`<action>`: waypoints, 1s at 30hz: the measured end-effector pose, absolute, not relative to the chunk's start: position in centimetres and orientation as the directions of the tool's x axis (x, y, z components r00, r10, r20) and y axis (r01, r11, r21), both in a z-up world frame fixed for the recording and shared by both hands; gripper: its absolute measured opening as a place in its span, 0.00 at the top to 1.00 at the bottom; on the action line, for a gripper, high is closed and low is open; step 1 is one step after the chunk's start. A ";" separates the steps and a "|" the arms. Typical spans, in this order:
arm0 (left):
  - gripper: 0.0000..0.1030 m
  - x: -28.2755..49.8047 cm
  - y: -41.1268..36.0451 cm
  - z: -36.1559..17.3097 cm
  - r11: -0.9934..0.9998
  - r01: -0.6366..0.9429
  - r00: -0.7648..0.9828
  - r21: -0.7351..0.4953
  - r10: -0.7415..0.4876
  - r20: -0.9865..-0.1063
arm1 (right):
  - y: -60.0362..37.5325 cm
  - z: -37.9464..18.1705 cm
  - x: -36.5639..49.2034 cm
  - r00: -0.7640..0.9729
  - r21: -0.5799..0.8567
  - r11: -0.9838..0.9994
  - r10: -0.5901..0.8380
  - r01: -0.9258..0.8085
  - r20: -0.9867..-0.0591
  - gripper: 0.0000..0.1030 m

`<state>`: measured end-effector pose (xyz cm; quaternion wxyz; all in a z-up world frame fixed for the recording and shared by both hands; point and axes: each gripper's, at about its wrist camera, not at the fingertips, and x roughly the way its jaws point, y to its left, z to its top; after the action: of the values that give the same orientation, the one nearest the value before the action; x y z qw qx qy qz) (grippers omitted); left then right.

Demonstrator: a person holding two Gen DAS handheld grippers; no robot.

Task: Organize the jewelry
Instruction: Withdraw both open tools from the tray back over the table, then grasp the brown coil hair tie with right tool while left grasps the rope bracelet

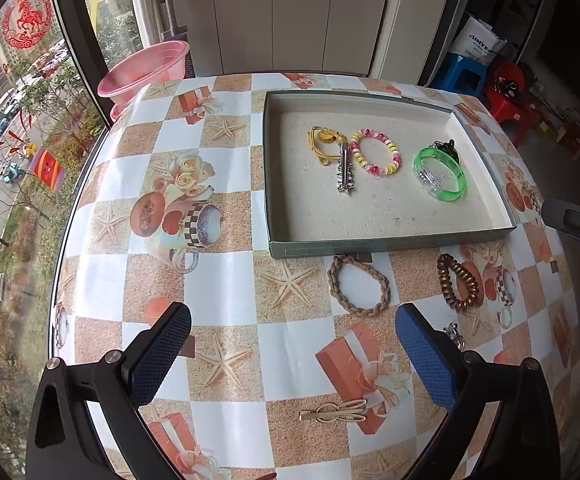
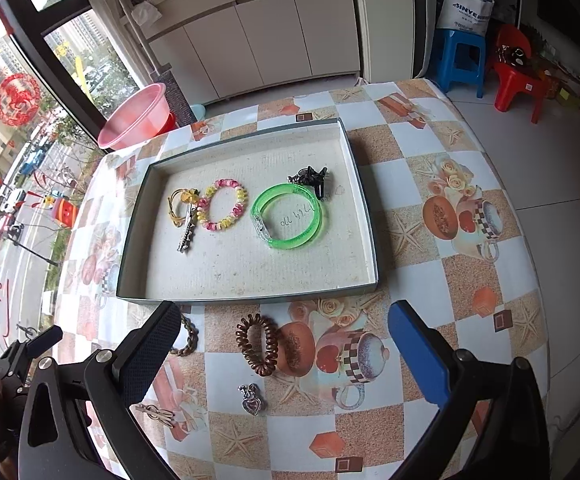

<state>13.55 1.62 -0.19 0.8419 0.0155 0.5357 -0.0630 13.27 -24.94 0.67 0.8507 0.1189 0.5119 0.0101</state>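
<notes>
The landmark is the shallow grey-green cardboard tray [image 1: 390, 242] with a pale lining, resting on a table covered in a checked oilcloth [image 1: 226, 280] printed with starfish and gift boxes.

Inside the tray, toward its far half: a yellow cord bracelet [image 1: 322, 142] at the window end, a silver spiked metal hair clip [image 1: 345, 172] touching it, a pink-and-yellow beaded bracelet [image 1: 376, 153] just beside the clip, a translucent green plastic bangle [image 1: 440, 174] further along, and a black claw clip [image 2: 310, 178] touching the bangle's far side.

Outside the tray, along its near wall: a tan braided cord bracelet [image 1: 359, 286] almost touching the wall, a brown spiral coil hair tie [image 1: 458, 282] near it, a small silver heart-shaped charm [image 2: 251, 400] nearer the cameras than the coil tie, and a gold-toned openwork hair clip [image 1: 334, 411] well apart from the tray.

Left gripper [image 1: 292, 356]: jaws wide apart, nothing between them, above the oilcloth on the near side of the tray.

Right gripper [image 2: 284, 350]: jaws wide apart, nothing gripped; the coil tie and heart charm lie on the oilcloth beneath the gap.

A pink plastic basin [image 1: 144, 70] sits beyond the tray's window-side corner, off the table.
</notes>
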 end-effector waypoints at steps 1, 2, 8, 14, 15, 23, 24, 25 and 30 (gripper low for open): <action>0.00 13.3 1.8 -0.3 0.992 0.118 0.416 -0.037 -0.083 -0.905 | -24.9 0.6 13.0 0.476 0.214 0.971 0.140 0.106 -0.868 0.00; 0.00 13.1 2.1 -0.5 0.992 0.117 0.412 -0.036 -0.081 -0.908 | -24.9 0.5 12.7 0.473 0.217 0.970 0.141 0.109 -0.869 0.00; 0.00 11.9 3.3 -2.1 0.993 0.099 0.364 -0.067 -0.099 -0.926 | -24.4 -0.7 11.4 0.409 0.216 0.970 0.154 0.111 -0.900 0.00; 0.00 11.2 4.2 -4.2 0.993 0.059 0.306 -0.102 -0.115 -0.945 | -23.4 -2.9 9.8 0.329 0.206 0.974 0.164 0.097 -0.930 0.00; 0.00 11.1 4.3 -4.6 0.992 0.047 0.294 -0.113 -0.122 -0.948 | -23.4 -3.4 9.6 0.314 0.209 0.973 0.169 0.099 -0.934 0.00; 0.00 11.5 4.7 -6.0 0.988 -0.014 0.258 -0.155 -0.146 -0.955 | -24.3 -6.2 8.9 0.240 0.217 0.961 0.173 0.172 -0.955 0.00; 0.00 11.7 4.6 -6.0 0.987 -0.016 0.258 -0.157 -0.148 -0.955 | -24.6 -6.4 9.0 0.237 0.219 0.958 0.172 0.186 -0.956 0.00; 0.00 11.9 4.4 -6.0 0.987 -0.016 0.258 -0.160 -0.151 -0.954 | -24.9 -6.5 9.1 0.235 0.221 0.955 0.172 0.199 -0.957 0.00; 0.00 13.1 3.3 -6.0 0.987 -0.010 0.263 -0.158 -0.150 -0.953 | -25.6 -7.1 9.9 0.226 0.226 0.947 0.174 0.229 -0.959 0.00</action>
<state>13.11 3.27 -6.03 0.7918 -0.0661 0.6055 -0.0444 9.90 -25.57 -7.11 0.7658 0.1620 0.6220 -0.0178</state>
